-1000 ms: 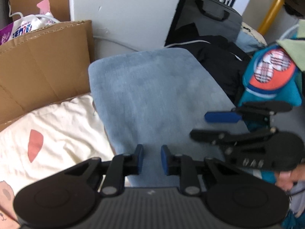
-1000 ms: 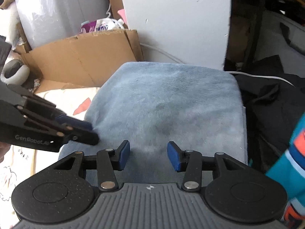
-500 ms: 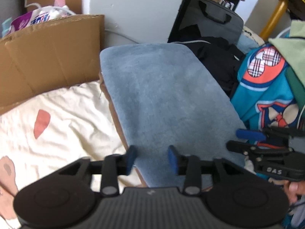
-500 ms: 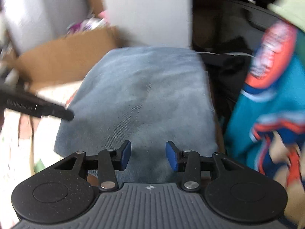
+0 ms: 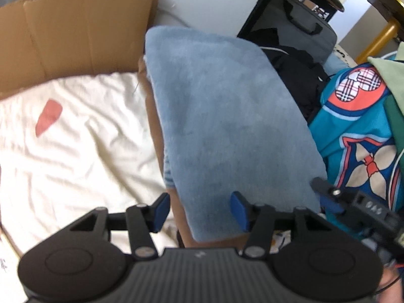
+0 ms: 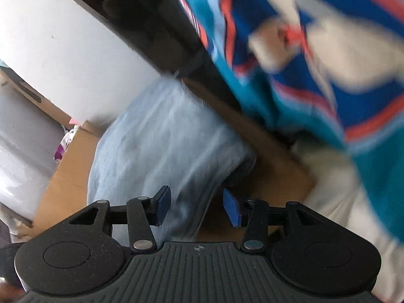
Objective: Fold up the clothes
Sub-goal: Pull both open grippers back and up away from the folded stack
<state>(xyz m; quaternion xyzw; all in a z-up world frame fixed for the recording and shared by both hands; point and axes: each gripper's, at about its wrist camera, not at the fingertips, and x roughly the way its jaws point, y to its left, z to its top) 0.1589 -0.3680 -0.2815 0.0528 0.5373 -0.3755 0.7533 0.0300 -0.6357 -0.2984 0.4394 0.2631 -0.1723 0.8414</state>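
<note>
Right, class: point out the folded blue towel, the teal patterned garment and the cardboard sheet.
folded blue towel [image 5: 227,116], left wrist view, middle of its fuzzy top face.
teal patterned garment [image 5: 353,126], left wrist view, plain teal area below the plaid badge.
cardboard sheet [image 5: 83,30], left wrist view, centre of the upright panel.

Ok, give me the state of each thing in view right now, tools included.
Left tool: open, empty.
Right tool: open, empty.
Blue fleece garment: folded flat, lying on the brown surface.
Teal patterned garment: unfolded, bunched to the right.
Black garment: crumpled, behind the fleece.
Cream sheet: spread out, wrinkled.
Cardboard: flattened, standing behind the sheet.
</note>
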